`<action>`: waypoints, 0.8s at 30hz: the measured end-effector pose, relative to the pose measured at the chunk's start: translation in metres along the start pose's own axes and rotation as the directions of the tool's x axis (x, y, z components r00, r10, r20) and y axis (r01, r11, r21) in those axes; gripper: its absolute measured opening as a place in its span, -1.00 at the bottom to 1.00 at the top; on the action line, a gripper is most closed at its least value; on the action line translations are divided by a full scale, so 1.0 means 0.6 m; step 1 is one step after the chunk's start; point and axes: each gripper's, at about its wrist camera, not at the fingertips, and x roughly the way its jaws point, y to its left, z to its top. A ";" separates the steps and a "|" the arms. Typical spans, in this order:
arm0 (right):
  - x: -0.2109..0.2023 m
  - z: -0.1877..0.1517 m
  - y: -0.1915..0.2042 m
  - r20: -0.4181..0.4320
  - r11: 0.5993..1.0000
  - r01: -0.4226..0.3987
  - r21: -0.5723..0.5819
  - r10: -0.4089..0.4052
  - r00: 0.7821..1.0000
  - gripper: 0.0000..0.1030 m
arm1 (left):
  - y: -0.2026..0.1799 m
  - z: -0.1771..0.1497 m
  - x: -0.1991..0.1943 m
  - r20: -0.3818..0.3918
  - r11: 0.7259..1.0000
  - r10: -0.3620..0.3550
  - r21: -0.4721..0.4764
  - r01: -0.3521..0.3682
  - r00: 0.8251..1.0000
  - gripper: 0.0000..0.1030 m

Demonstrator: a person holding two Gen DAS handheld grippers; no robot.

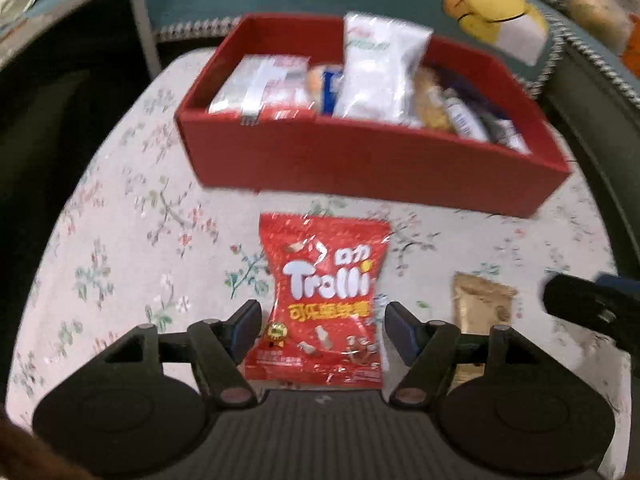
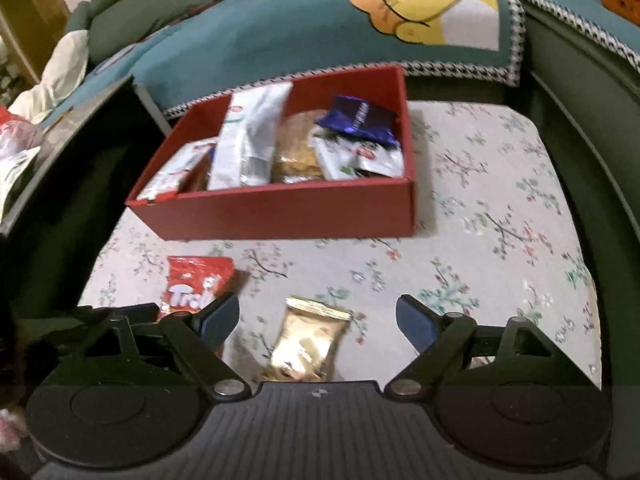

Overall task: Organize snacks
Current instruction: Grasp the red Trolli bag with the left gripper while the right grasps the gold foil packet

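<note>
A red Trolli candy bag (image 1: 324, 300) lies flat on the floral tabletop, between the open fingers of my left gripper (image 1: 322, 326); it also shows in the right wrist view (image 2: 194, 282). A gold snack packet (image 2: 306, 340) lies between the open fingers of my right gripper (image 2: 316, 320); it shows in the left wrist view (image 1: 478, 306) too. A red box (image 1: 360, 164) behind them holds several snack packs, among them a tall white bag (image 1: 376, 68) and a blue packet (image 2: 358, 120). Neither gripper touches its bag.
The floral-covered table (image 2: 500, 220) is edged by a dark frame. A teal blanket with a yellow bear (image 2: 424, 4) lies on the sofa behind the box (image 2: 280, 208). The right gripper's body (image 1: 592, 304) shows at the right in the left wrist view.
</note>
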 end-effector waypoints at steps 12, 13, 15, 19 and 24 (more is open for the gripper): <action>0.064 -0.022 0.031 -0.111 1.000 0.004 -0.029 -0.007 0.994 0.75 | 0.049 -0.027 -0.038 0.011 1.000 0.004 -0.024 -0.003 1.000 0.63; 0.073 -0.025 0.037 -0.122 0.999 0.016 -0.037 -0.021 0.992 0.75 | 0.055 -0.028 -0.046 0.016 1.000 0.000 -0.030 0.000 1.000 0.63; 0.091 -0.033 0.049 -0.140 0.998 0.036 -0.051 -0.043 0.989 0.82 | 0.073 -0.033 -0.060 0.027 0.999 -0.015 -0.046 0.016 1.000 0.61; 0.098 -0.042 0.077 -0.115 0.991 0.076 -0.106 -0.088 0.989 0.84 | 0.092 -0.039 -0.063 0.024 0.997 -0.036 -0.061 0.038 0.999 0.43; 0.106 -0.042 0.094 -0.111 0.985 0.097 -0.141 -0.113 0.987 0.86 | 0.091 -0.035 -0.055 0.012 0.998 -0.048 -0.046 0.048 0.999 0.42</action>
